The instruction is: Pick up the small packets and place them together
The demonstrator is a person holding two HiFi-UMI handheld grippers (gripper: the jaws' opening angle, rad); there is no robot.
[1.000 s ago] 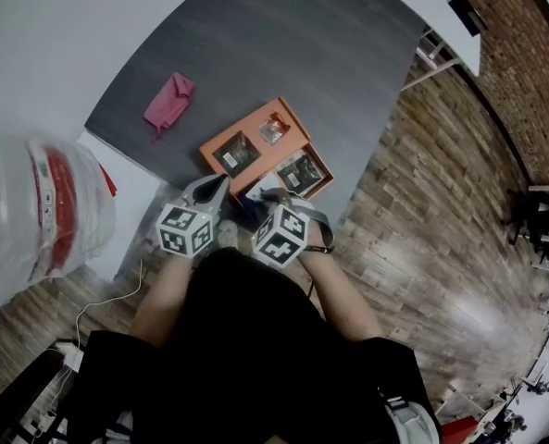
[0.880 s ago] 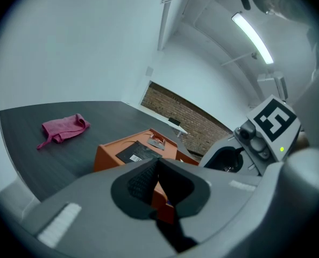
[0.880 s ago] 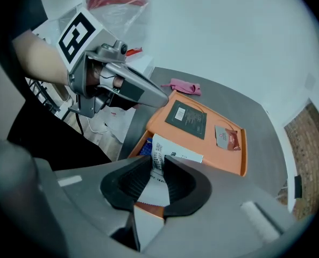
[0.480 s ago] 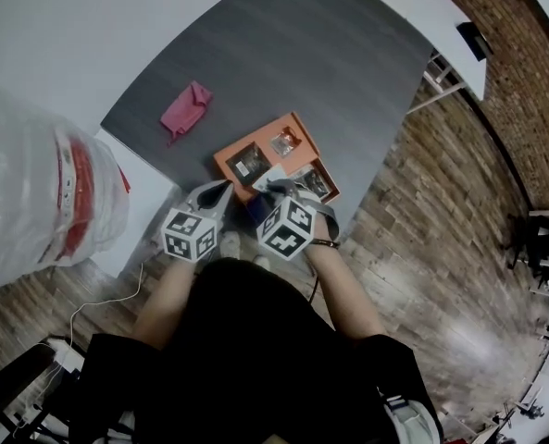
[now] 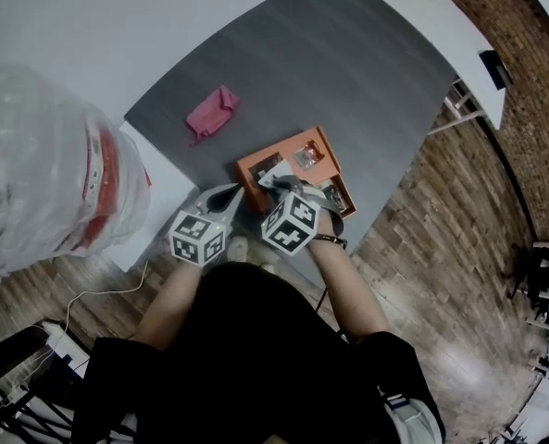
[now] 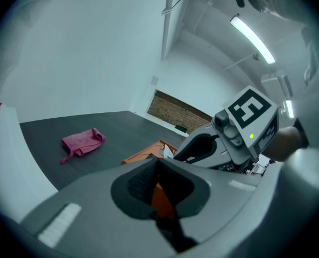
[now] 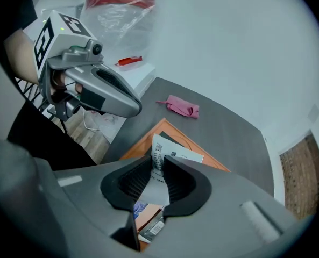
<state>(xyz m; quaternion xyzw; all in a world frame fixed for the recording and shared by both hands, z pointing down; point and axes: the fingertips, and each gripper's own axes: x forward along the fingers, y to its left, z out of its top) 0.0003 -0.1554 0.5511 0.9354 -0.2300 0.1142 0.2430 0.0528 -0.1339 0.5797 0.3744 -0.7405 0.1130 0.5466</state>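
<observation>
Since the right gripper [image 7: 159,168] has its jaws closed on a small white packet [image 7: 174,153], that packet is the thing to track: it stands on edge between the ribbed pads, and its printed end sticks out past the tips toward the upper right of the right gripper view

- Long axis of the held packet: from the centre of that view up and to the right, away from the jaws
- Directly beyond the tips lies the orange tray [image 7: 146,142], its near corner pointing to the upper centre of the frame
- More packets [image 7: 148,222] lie flat in the tray, seen through the gap below the pads at the lower centre
- Judgement: the drop spot is straight down the jaw line, so the coming move needs a short lowering, not a sideways reach

Left gripper [image 6: 159,168]: jaws drawn together with nothing between them, only orange tray showing through the hollow behind the tips. It hangs off the tray's lower-left edge in the head view, so the right hand is the nearer one to the packets

Outward: dark grey table [image 7: 232,130]; pink cloth [image 7: 182,105] well apart from the tray, toward the upper centre; clear plastic bag [image 5: 33,174] at far left of the head view
</observation>
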